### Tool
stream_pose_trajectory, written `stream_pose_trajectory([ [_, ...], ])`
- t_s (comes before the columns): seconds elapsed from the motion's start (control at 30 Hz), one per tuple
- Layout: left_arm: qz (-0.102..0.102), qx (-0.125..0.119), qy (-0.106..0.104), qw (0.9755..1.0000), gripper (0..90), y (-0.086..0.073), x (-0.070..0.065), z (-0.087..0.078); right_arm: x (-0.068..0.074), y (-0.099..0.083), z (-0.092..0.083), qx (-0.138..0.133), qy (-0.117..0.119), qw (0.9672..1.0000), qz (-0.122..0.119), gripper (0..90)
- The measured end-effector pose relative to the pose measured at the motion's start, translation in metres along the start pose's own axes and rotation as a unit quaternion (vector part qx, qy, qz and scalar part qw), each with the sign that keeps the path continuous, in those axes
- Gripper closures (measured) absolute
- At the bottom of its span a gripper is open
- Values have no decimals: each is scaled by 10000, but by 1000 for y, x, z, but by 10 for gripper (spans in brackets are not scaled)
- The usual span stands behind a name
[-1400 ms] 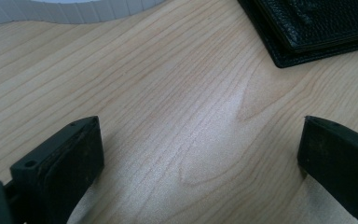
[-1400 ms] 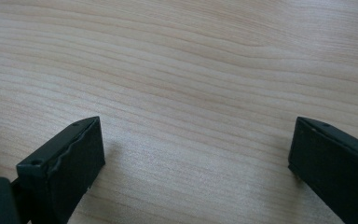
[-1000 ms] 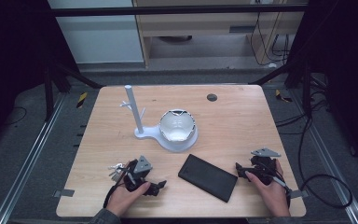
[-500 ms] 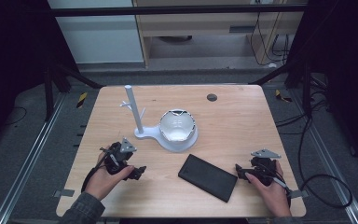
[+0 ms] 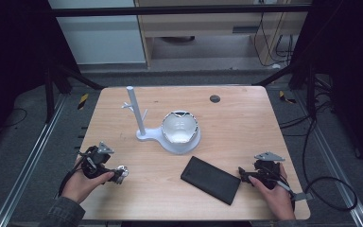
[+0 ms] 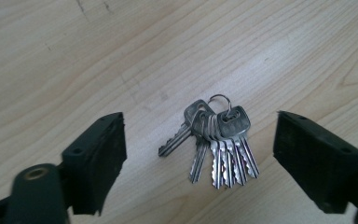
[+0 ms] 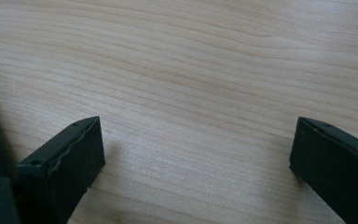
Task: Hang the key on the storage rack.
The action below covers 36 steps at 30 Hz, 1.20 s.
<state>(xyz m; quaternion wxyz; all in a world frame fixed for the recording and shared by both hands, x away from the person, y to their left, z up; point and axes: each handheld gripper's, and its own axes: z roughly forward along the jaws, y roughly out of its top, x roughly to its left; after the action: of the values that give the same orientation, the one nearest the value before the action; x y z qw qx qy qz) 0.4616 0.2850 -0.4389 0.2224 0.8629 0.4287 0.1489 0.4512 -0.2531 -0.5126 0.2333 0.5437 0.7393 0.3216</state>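
Since a second ago the left gripper [image 5: 118,174] slid from beside the black slab [image 5: 211,179] out to the table's [image 5: 246,118] left edge. Its jaws have just been closing a bit but are wide apart, holding nothing, with the bunch of keys [image 6: 214,140] lying flat between them, probably untouched. Right gripper [image 5: 242,174] hasn't budged, gaping and empty. White stand [image 5: 139,118] and bowl [image 5: 179,127] sit farther back, nothing blocking.
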Motion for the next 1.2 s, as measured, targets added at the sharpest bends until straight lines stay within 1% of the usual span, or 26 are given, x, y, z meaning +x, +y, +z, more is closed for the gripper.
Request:
stream_pose_trajectory([
  [0.1, 133, 47, -171, 9998, 259, -2, -5, -2, 0, 0, 0, 1, 4, 10000, 2, 32],
  [0.13, 200, 65, -199, 9996, 280, -2, -7, -2, 0, 0, 0, 1, 6, 10000, 1, 32],
  [0.2, 209, 91, -206, 9995, 314, -2, -8, -1, 0, 0, 0, 1, 6, 10000, 1, 32],
  [0.23, 254, 163, -194, 9994, 332, -2, -10, 1, 0, 0, 0, -1, 6, 10000, -9, 32],
  [0.27, 237, 218, -202, 9993, 351, -2, -9, 3, 0, 0, 0, 1, 6, 10000, -8, 32],
  [0.33, 213, 264, -208, 9992, 356, -2, -9, 5, 0, 0, 0, 1, 5, 10000, -8, 32],
  [0.37, 86, 272, -385, 9988, 391, -2, -10, 8, 0, 0, 0, -2, 4, 10000, -9, 32],
  [0.4, 83, 310, -416, 9986, 403, -3, -11, 10, 0, 0, 0, 0, 3, 10000, -16, 32],
  [0.43, 83, 310, -416, 9986, 413, -3, -11, 10, 0, 0, 0, 0, 3, 10000, -16, 32],
  [0.5, 147, 523, -302, 9981, 412, -4, -16, 19, 0, 0, 0, 4, 15, 10000, -16, 30],
  [0.53, 127, 551, -328, 9979, 415, -4, -16, 21, 0, 0, 0, 3, 16, 10000, -24, 30],
  [0.6, 116, 551, -334, 9979, 435, -4, -17, 23, 0, 0, 0, 6, 15, 10000, -18, 30],
  [0.67, 95, 608, -320, 9976, 440, -4, -17, 26, 0, 0, 0, 5, 17, 10000, -22, 30],
  [0.7, 60, 634, -357, 9973, 472, -4, -17, 27, 0, 0, 0, 1, 15, 10000, -38, 30],
  [0.87, 82, 679, -347, 9971, 517, -5, -16, 28, 0, 0, 0, 2, 17, 10000, -56, 30],
  [0.9, 122, 693, -354, 9969, 534, -5, -16, 29, 0, 0, 0, 2, 18, 10000, -57, 30],
  [0.97, 110, 720, -357, 9967, 550, -5, -15, 30, 0, 0, 0, 3, 19, 10000, -60, 30],
  [1.0, 120, 760, -330, 9965, 562, -6, -15, 31, 1, 0, 0, 1, 21, 10000, -46, 30],
  [1.1, 150, 734, -343, 9966, 592, -5, -13, 32, 1, 0, 0, 3, 30, 10000, -44, 30],
  [1.2, 147, 744, -358, 9965, 650, -5, -10, 32, 1, 0, 0, 2, 31, 10000, -49, 31],
])
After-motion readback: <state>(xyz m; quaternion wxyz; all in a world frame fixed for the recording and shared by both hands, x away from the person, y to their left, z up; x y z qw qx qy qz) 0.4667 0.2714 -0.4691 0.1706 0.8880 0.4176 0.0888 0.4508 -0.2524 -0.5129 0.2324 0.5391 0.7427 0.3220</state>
